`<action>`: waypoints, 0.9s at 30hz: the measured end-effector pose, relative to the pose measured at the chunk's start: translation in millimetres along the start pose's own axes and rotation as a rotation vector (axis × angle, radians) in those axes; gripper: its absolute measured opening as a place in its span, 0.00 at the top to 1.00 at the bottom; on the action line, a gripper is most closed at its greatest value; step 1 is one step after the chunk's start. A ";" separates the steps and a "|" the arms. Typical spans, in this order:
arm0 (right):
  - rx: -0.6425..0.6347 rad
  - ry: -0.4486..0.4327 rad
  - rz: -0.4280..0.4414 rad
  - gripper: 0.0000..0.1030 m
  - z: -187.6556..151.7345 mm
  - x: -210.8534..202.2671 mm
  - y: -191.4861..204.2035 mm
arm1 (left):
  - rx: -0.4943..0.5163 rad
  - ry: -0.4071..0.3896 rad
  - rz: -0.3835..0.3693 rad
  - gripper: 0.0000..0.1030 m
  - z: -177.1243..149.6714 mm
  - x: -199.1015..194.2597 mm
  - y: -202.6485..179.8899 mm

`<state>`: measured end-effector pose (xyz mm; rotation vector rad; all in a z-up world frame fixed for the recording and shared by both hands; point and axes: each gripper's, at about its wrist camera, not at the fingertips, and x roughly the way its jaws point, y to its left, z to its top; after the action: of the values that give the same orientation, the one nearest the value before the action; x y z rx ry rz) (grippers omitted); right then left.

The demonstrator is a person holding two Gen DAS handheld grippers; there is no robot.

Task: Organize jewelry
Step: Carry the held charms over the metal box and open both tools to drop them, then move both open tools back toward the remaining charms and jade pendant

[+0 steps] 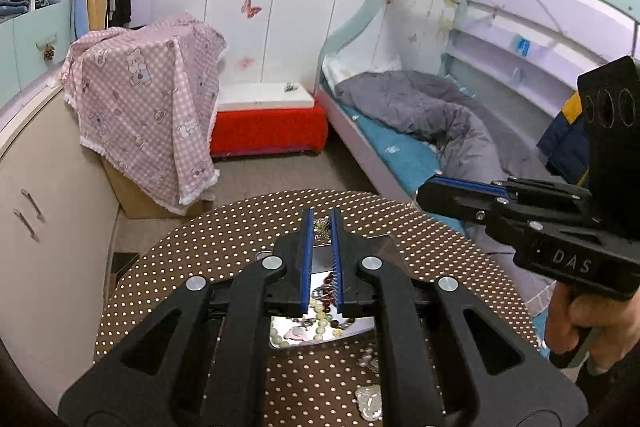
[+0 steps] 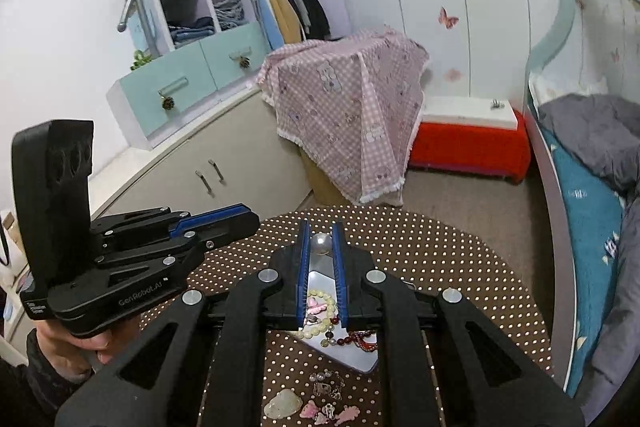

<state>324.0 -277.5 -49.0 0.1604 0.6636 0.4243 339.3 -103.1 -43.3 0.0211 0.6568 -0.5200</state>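
Tray (image 2: 362, 359), silver, held cream beads (image 2: 320, 323) & red beads (image 2: 362, 339) on dotted table (image 2: 440, 259). Left gripper (image 1: 321, 223) clenched on metal charm (image 1: 320, 229); right gripper (image 2: 321, 239) gripped a pearl (image 2: 321, 242).

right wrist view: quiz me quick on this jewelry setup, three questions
1. True or false: the right hand-held gripper grips a pearl bead.
2. Where does the cream bead bracelet lie? A on the tray, B on the bed, C on the floor.
3. Fill in: the shell-shaped piece lies on the ___ tablecloth, off the tray.
Key: 1 true; 2 A; 3 polka-dot.
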 end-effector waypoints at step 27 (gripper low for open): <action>0.085 -0.141 -0.121 0.08 -15.1 -58.1 -7.3 | -0.070 -0.177 0.195 0.06 -29.1 -77.2 11.7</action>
<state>275.9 -308.9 -30.1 0.2274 0.5496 0.2655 276.3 -52.6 -22.8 -0.0265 0.4935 -0.3069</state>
